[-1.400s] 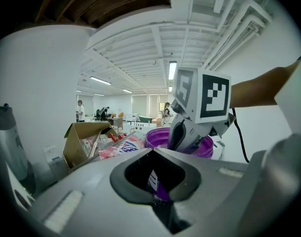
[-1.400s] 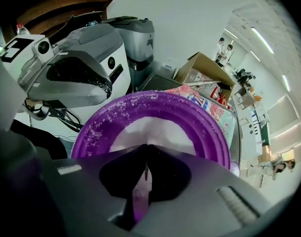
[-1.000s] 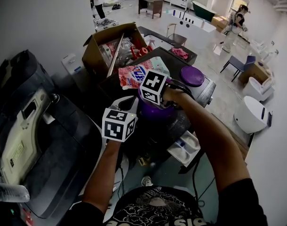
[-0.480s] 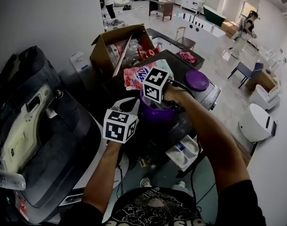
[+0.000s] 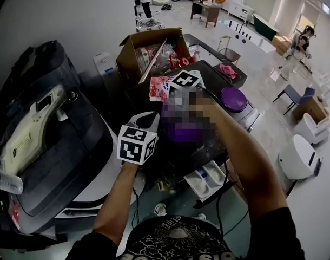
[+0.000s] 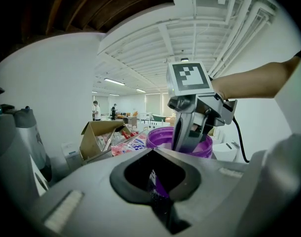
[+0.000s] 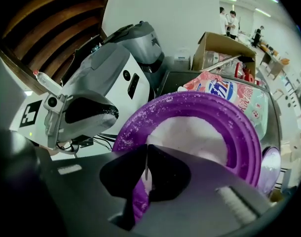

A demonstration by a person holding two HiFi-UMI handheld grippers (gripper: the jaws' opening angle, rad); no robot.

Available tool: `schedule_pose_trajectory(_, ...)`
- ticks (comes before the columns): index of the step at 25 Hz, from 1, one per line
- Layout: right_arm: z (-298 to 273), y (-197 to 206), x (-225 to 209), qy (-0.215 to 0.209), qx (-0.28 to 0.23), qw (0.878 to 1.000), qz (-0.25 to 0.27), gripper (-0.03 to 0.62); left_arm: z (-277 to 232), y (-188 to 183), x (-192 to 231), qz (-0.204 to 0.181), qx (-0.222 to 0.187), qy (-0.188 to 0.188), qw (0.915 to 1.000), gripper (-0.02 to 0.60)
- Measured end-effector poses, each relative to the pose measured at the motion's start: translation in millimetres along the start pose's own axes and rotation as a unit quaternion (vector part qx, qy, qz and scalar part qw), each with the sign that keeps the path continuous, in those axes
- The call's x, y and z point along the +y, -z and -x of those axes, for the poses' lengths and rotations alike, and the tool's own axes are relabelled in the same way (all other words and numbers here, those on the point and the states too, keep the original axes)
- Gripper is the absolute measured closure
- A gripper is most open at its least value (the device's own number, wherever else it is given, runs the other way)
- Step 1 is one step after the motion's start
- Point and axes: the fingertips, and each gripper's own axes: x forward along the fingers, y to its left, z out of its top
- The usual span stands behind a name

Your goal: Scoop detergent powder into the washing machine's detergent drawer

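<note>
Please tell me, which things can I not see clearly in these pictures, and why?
- Head view: a blur patch covers the purple tub and the right hand.
- Right gripper view: the right gripper is shut on a pale strip; its jaws hide the rest of it.
- Head view: the drawer is too small to show what is in it.

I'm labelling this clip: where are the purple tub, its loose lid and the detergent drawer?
purple tub [image 7: 200,105]: right gripper view, on its powder-dusted rim.
purple lid [image 5: 233,98]: head view, on its top face.
detergent drawer [image 5: 202,182]: head view, on a white compartment.
</note>
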Motion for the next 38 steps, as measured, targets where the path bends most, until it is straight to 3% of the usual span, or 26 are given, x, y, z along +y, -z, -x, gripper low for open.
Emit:
schedule_pose_trajectory(16, 24, -3, 7, -0.053, -0.053, 0.995, -0.068, 0.559, 18, 5, -9, 0.015, -0.003, -0.034, 0.9993, 0.58)
schedule_pose_trajectory(23, 44, -6, 6, -0.086, -0.101, 0.986, -0.1, 0.559, 17, 0, -19, 0.01, -0.005, -0.037, 0.9992, 0.581)
schedule_pose_trajectory(29, 61, -8, 2, -0.129, -0.158, 0.97, -0.134, 0.557, 12, -7, -27, 0.005, -0.01, -0.043, 0.999, 0.58)
schedule_pose_trajectory(38, 85, -4, -2, -0.225, -0.256, 0.921, -0.191, 0.557, 2, -14, -37, 0.002, -0.018, -0.058, 0.9981, 0.581)
